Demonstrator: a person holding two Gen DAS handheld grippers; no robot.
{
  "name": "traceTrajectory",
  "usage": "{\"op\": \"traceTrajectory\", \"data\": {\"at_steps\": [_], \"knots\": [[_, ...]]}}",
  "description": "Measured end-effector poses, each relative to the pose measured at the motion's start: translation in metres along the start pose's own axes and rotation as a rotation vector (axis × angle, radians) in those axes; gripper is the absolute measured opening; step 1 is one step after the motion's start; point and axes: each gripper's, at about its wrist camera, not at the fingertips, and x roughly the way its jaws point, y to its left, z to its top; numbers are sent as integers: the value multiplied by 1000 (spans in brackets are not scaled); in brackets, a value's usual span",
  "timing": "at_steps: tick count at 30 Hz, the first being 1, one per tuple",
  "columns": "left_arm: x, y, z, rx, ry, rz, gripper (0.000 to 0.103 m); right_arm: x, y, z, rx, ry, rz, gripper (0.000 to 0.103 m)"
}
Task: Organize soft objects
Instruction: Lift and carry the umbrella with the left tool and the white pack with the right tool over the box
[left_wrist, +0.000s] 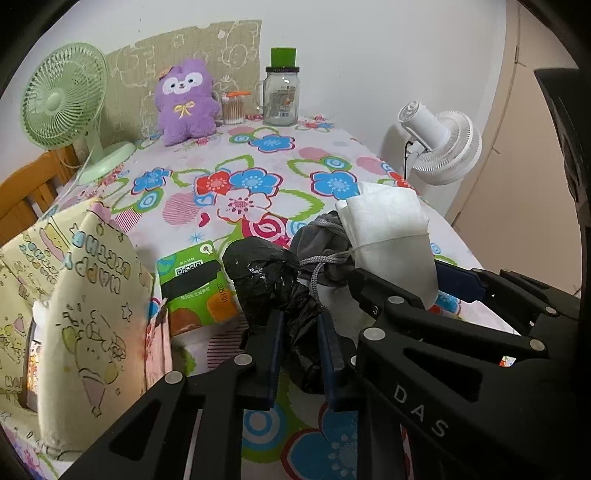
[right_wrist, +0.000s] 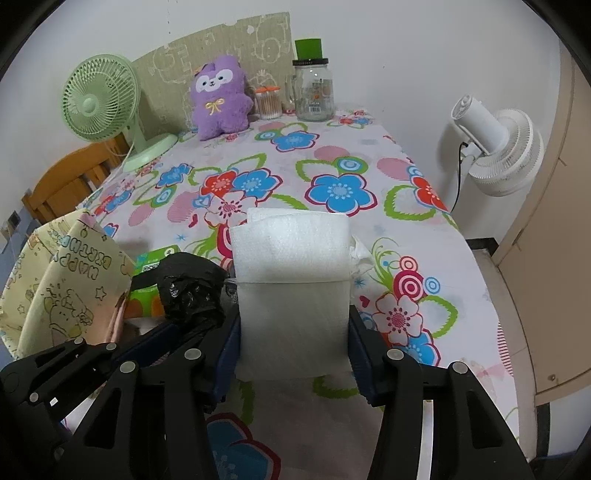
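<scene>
**Soft objects: both in grasp at the near edge, bag not yet reached**

Soft objects were mid-pickup. The left hand-held gripper (left_wrist: 299, 347) was pinching a crumpled black plastic bag (left_wrist: 266, 273), pads pressed on its lower twist. The right hand-held gripper (right_wrist: 293, 347) was clamped across a folded white foam sheet (right_wrist: 291, 273), one pad on each side edge. Both items sat over the near part of the floral surface (right_wrist: 332, 155), foam just right of the black bag.

A grey drawstring pouch (left_wrist: 325, 243) lay between them, touching both. A green tissue pack (left_wrist: 195, 284) lay just left of the black bag, beside an open yellow gift bag (left_wrist: 85, 295).

Judged step: gathering, items gripped, none stowed. The gift bag looked the likely receptacle, though that is unconfirmed. The next move would call for lifting clear of the pouch cord, then carrying left over the bag's rim, one hand at a time to avoid crowding.
</scene>
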Motion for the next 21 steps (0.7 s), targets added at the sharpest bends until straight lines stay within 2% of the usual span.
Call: {"op": "traceTrajectory", "data": {"at_steps": [21], "knots": [[-39, -11, -8, 26, -84, 6, 17, -46, 7, -10, -4, -89, 7, 56]]}}
